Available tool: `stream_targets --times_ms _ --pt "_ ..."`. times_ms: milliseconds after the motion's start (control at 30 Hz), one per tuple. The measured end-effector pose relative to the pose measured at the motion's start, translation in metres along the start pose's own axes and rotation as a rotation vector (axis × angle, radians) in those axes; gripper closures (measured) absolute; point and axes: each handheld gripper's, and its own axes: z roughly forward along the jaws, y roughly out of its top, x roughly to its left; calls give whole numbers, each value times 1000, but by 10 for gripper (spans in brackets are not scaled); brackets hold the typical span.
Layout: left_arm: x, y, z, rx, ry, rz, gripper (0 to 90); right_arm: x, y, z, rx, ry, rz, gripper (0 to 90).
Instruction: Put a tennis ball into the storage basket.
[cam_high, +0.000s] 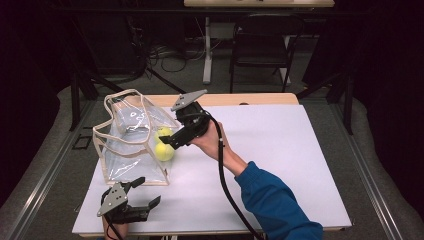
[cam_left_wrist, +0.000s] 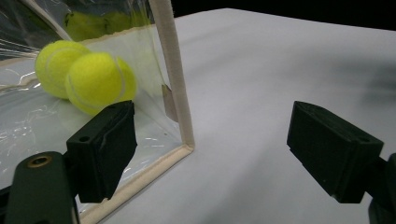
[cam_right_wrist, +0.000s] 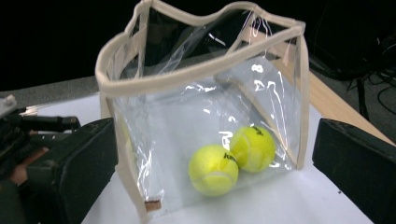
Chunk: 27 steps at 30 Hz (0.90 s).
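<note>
A clear plastic bag (cam_high: 127, 145) with beige trim stands open-topped at the left of the white table (cam_high: 280, 150). Two yellow tennis balls (cam_high: 164, 151) lie inside it, touching each other, by its right wall. My right gripper (cam_high: 170, 140), held by a hand in a blue sleeve, is just right of the bag, pointing at the balls. In the right gripper view the right gripper (cam_right_wrist: 217, 158) is open and holds nothing, with the bag (cam_right_wrist: 187, 79) and balls (cam_right_wrist: 213, 169) beyond it. My left gripper (cam_high: 148, 191) is open at the bag's near corner. The left gripper (cam_left_wrist: 217, 154) has bare table between its jaws, and the balls (cam_left_wrist: 100, 81) show through the bag wall (cam_left_wrist: 175, 74).
A wooden strip (cam_high: 240, 99) runs along the table's far edge. A dark chair (cam_high: 262, 47) and cables are on the floor behind. The white surface stretches wide to the right of the bag. Black cable trails from the right gripper along the forearm.
</note>
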Motion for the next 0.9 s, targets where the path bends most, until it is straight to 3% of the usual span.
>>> stream_targets --times_ms 900 --pt "-1 0 -6 -4 -5 9 162 -1 -70 -23 98 -42 10 0"
